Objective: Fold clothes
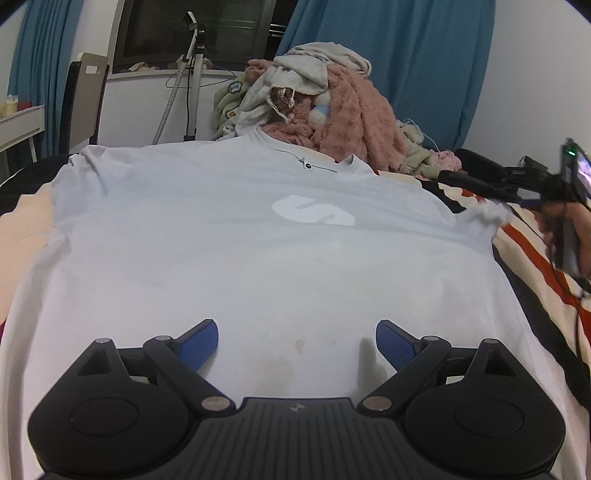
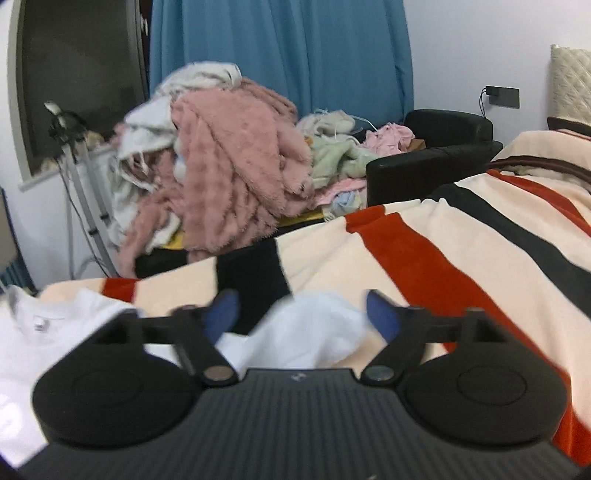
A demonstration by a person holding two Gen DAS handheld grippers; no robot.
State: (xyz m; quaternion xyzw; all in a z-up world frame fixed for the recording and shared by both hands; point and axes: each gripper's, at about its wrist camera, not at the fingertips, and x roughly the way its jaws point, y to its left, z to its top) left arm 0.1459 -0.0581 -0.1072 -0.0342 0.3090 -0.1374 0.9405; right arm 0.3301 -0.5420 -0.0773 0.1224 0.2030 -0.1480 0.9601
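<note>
Both fingers (image 1: 201, 341) wide, nothing gripped.

Blue curtains (image 2: 280, 55) hung on both sides of a dark window (image 1: 195, 29). The walls (image 2: 476, 44) were white. A bed was covered by a striped blanket (image 2: 461, 258) in cream, red and black. A black armchair (image 2: 436, 155) stood past the bed, near a wall socket (image 2: 503, 96). A dark chair (image 1: 83, 103) stood beside a white table (image 1: 20, 123).
</note>
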